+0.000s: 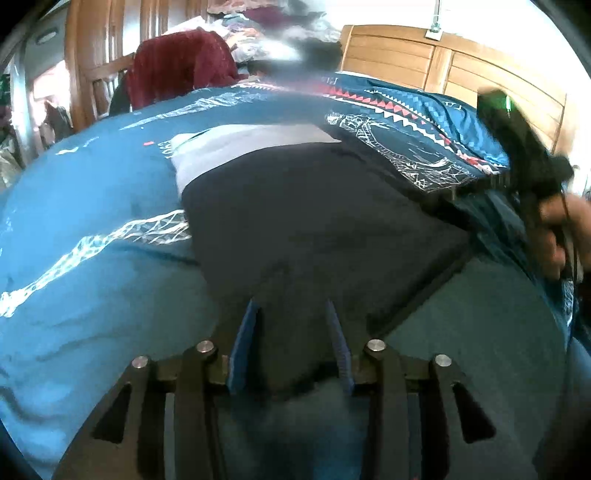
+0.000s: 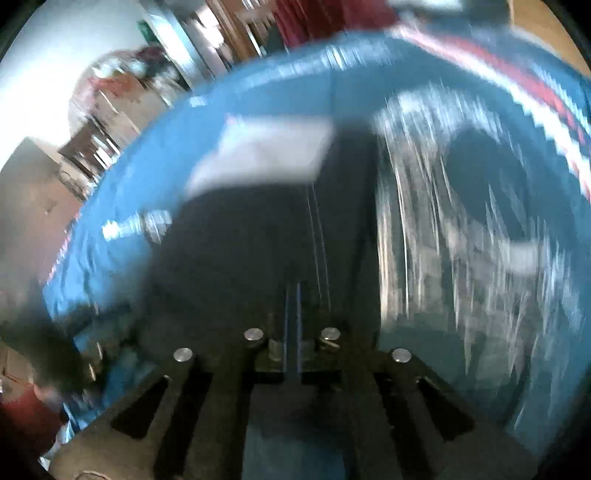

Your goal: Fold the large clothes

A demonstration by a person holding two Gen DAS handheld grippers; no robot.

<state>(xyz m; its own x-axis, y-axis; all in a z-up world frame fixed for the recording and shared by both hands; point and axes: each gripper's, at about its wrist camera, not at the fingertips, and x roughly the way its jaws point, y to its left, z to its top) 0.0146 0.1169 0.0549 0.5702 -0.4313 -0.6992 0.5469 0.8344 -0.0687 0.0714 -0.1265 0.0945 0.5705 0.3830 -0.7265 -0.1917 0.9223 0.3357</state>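
Note:
A dark navy garment (image 1: 314, 221) with a pale grey panel (image 1: 243, 147) lies folded flat on the blue patterned bedcover (image 1: 92, 192). My left gripper (image 1: 291, 302) is open, its blue-padded fingers (image 1: 245, 339) straddling the garment's near edge. My right gripper (image 1: 517, 147) shows at the far right in a hand (image 1: 565, 229), raised off the bed. The right wrist view is heavily blurred: my right gripper (image 2: 293, 291) is shut, fingers pressed together above the dark garment (image 2: 240, 258). Nothing shows pinched between them.
A wooden headboard (image 1: 443, 62) runs behind the bed. A dark red cloth (image 1: 181, 70) hangs over a wooden chair at the back left, with a heap of mixed clothes (image 1: 266, 33) beside it. The bedcover bears white and red patterns (image 1: 388, 110) at the right.

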